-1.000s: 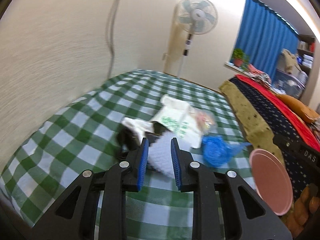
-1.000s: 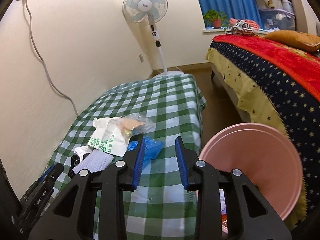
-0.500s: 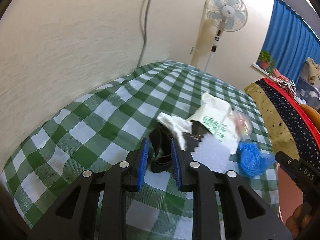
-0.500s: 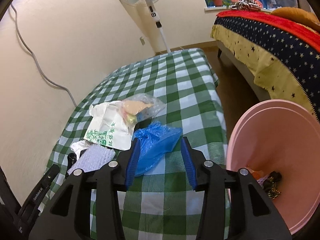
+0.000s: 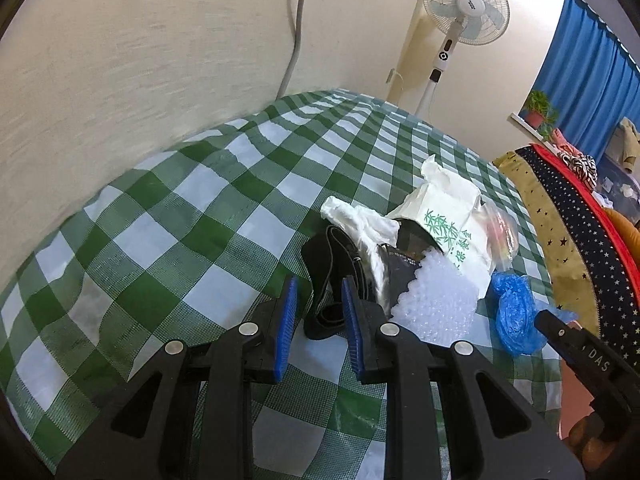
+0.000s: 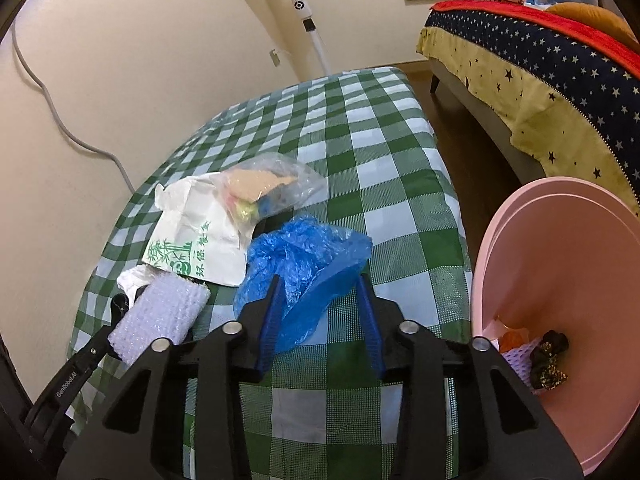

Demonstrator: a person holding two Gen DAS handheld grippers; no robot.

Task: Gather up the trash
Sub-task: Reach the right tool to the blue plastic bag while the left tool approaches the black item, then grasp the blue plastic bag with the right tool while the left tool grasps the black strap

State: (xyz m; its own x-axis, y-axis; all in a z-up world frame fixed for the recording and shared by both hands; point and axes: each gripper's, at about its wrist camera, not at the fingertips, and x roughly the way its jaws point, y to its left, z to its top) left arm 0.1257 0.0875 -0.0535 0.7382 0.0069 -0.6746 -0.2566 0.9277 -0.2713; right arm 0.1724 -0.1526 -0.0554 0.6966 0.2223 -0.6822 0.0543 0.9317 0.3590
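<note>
Blue plastic film [image 6: 308,268] was straddled by the right tool [image 6: 320,312], its jaws just narrowed yet parted, nothing gripped (pink bin [image 6: 560,240] at three o'clock). The left tool [image 5: 318,316], slightly open and empty, was aimed at a black strap [image 5: 324,264]. Closing was judged next.

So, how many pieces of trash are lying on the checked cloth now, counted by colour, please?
Blue: 1, crumpled blue plastic
White: 2, printed white bag and white wrapper
Clear: 2, bubble wrap and clear plastic bag
Black: 1, black strap
Total: 6
</note>
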